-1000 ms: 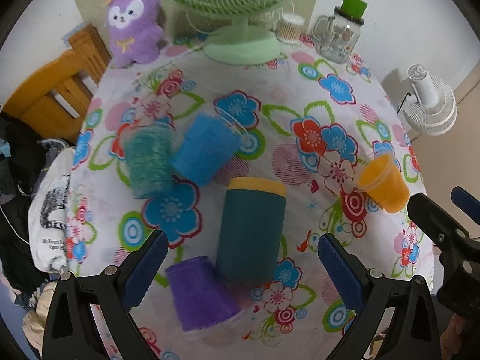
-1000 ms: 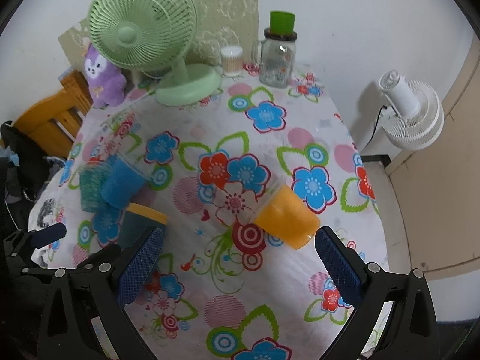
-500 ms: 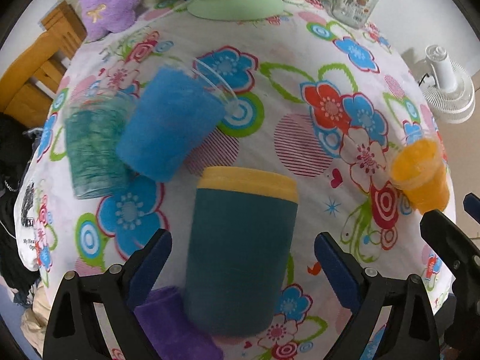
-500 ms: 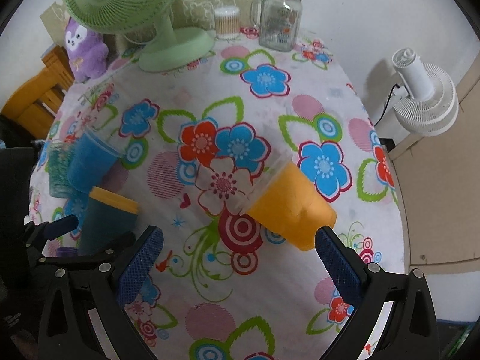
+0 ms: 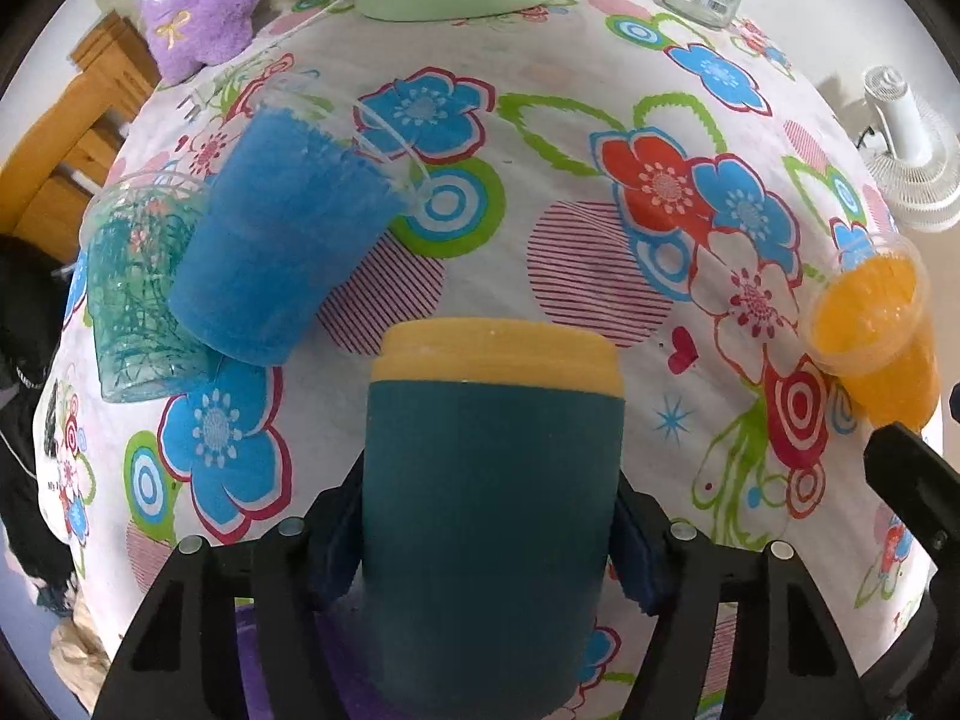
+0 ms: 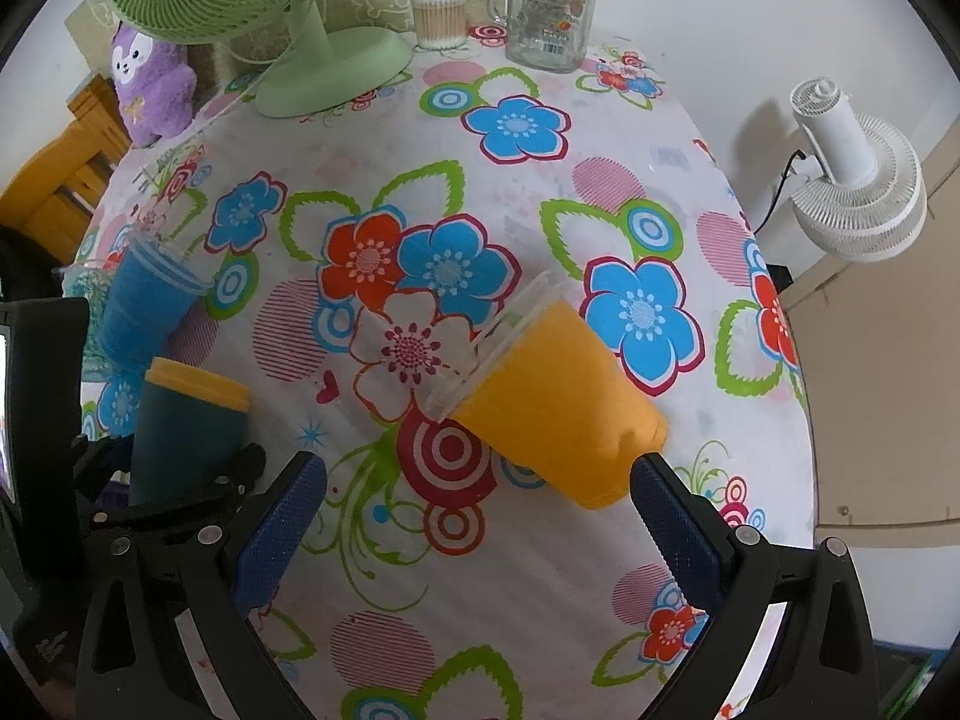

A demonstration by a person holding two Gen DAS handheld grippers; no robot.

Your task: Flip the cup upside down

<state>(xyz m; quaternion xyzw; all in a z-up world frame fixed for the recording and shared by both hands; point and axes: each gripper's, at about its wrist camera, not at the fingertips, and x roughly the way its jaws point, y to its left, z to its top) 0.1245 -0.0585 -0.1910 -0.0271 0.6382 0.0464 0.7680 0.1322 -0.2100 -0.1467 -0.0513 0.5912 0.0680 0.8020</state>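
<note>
- Teal cup with a yellow rim band [image 5: 492, 498] sits bottom centre of the left wrist view, lying on the floral tablecloth [image 5: 570, 138], band end pointing away from the camera; inside not visible.
- Left gripper [image 5: 486, 540]: both blue pads pressed against the cup's sides, clamped on it.
- Same cup shows at the left edge of the right wrist view [image 6: 186, 426], held between black fingers.
- Right gripper [image 6: 480, 516]: jaws wide apart, nothing between the pads. Right pad tip is just beside the base of the orange cup [image 6: 564, 414].
- Orange cup lies on its side, centre of the right wrist view, clear rim toward upper left; contents can't tell. In the left wrist view it's at the right edge [image 5: 876, 330], mouth facing the camera.
- Blue cup [image 5: 282, 240] lies tilted in the left part of the frame, clear rim toward upper right, resting against the green-streaked clear cup [image 5: 138, 294] on its left.
- Purple cup: only a sliver under the teal cup, bottom edge [image 5: 264, 660].
- Upper edge: glass jar [image 6: 549, 9], cotton swab tub [image 6: 439, 12] full of swabs, green fan [image 6: 264, 18], purple plush [image 6: 153, 84].
</note>
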